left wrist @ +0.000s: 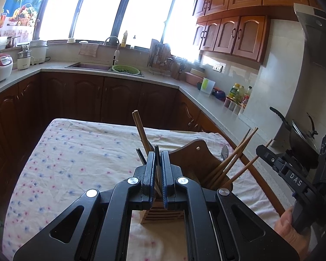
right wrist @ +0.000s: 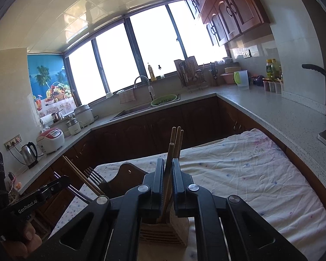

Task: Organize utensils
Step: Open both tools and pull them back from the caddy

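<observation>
Over holder (left wrist: 163,214) | dark handle (left wrist: 156,152) is being pinched by left tongs (left wrist: 158,163) | chopstick (right wrist: 169,163) is being clamped by right tongs (right wrist: 167,169)

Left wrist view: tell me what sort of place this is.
A home kitchen, most likely: a sink with a faucet under the windows, wooden cabinets on the wall, and a rice cooker on the counter.

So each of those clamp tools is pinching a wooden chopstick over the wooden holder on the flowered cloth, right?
Not quite. The right gripper does pinch a wooden chopstick, as the right wrist view shows. The left wrist view shows the left gripper shut on a dark metal utensil handle instead, above the slatted wooden holder on the flowered cloth.
</observation>
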A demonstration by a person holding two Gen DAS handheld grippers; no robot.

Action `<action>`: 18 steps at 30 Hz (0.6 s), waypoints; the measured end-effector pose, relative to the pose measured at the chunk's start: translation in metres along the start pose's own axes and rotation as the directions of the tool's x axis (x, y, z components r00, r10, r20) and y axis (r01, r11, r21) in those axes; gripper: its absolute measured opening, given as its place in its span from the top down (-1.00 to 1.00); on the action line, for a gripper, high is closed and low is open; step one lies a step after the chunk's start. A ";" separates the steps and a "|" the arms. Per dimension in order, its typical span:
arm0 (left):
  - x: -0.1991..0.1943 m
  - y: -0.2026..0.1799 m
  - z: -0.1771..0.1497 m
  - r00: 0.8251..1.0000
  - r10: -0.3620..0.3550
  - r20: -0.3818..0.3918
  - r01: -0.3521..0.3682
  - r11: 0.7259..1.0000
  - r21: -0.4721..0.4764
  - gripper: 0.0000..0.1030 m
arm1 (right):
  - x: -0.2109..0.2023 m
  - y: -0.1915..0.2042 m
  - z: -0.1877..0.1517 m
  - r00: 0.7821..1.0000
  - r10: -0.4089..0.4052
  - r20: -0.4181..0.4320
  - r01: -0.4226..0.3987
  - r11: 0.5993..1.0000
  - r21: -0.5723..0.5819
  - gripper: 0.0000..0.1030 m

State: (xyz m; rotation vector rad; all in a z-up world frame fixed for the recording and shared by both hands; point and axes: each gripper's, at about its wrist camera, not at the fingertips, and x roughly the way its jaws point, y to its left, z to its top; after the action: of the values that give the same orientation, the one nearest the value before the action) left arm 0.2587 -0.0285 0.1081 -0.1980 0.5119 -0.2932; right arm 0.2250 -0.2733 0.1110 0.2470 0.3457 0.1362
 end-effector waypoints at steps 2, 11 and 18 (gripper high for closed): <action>0.000 0.001 0.000 1.000 -0.003 -0.008 0.003 1.000 -0.007 0.91 | 0.001 -0.001 0.000 1.000 0.004 -0.004 -0.004 1.000 0.005 0.78; -0.034 -0.003 0.001 0.999 -0.020 0.047 0.021 1.000 -0.018 0.23 | -0.021 -0.004 0.005 0.998 0.044 0.043 -0.046 0.998 0.050 -0.22; -0.069 0.010 -0.016 0.995 0.036 0.088 -0.029 0.996 -0.078 -0.62 | -0.048 -0.004 0.002 0.995 0.050 0.090 -0.055 0.997 0.060 -0.83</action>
State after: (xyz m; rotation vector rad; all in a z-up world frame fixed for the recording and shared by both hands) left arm 0.1954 0.0009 0.1226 -0.2760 0.4382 -0.2316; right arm 0.1812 -0.2864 0.1272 0.3229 0.2553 0.1657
